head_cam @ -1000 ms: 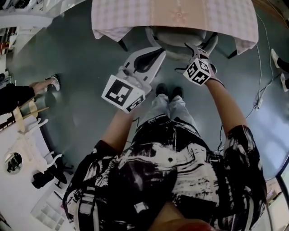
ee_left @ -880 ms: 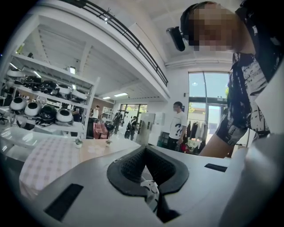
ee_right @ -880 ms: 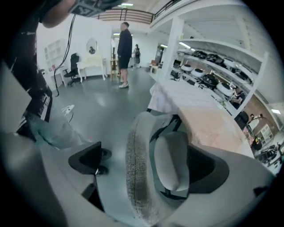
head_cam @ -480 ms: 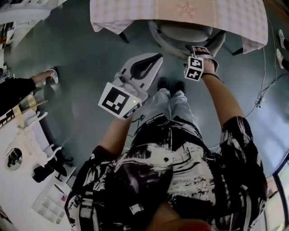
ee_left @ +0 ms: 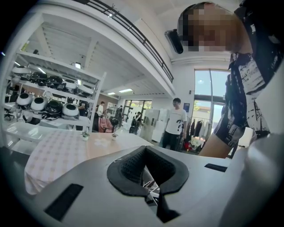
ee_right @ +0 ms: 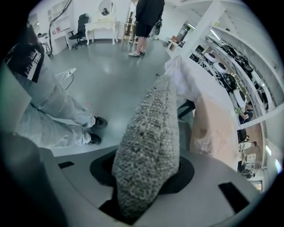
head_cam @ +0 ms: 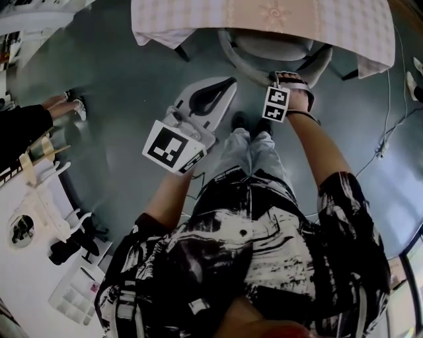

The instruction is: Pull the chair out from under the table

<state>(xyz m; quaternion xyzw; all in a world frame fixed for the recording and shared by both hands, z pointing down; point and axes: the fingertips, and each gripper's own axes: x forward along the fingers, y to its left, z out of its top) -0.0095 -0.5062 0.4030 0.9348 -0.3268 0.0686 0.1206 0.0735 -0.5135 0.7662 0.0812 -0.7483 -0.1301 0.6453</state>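
Observation:
A grey chair [head_cam: 268, 46] stands tucked under the table [head_cam: 198, 20], which wears a checked cloth. My right gripper [head_cam: 291, 80] points steeply down over the chair's back. In the right gripper view its jaws are closing, and the nubby grey chair back [ee_right: 148, 133] fills the gap between the dark pads [ee_right: 184, 170] of the right gripper [ee_right: 146, 177]. My left gripper [head_cam: 225, 86] hangs in the air left of the chair, short of the table's edge. In the left gripper view, the left gripper [ee_left: 148, 170] holds nothing and a gap shows between its pads.
My own shoes [head_cam: 250, 123] stand on the grey floor just before the chair. A person's arm and foot [head_cam: 46, 122] show at the left, above a white bench [head_cam: 39, 211] with tools. Cables [head_cam: 386, 132] trail at the right. Other people [ee_right: 146, 17] stand farther off.
My right gripper has sunk onto the chair's back and tipped to point down, and its jaws have drawn in around it. The left gripper has dropped a little.

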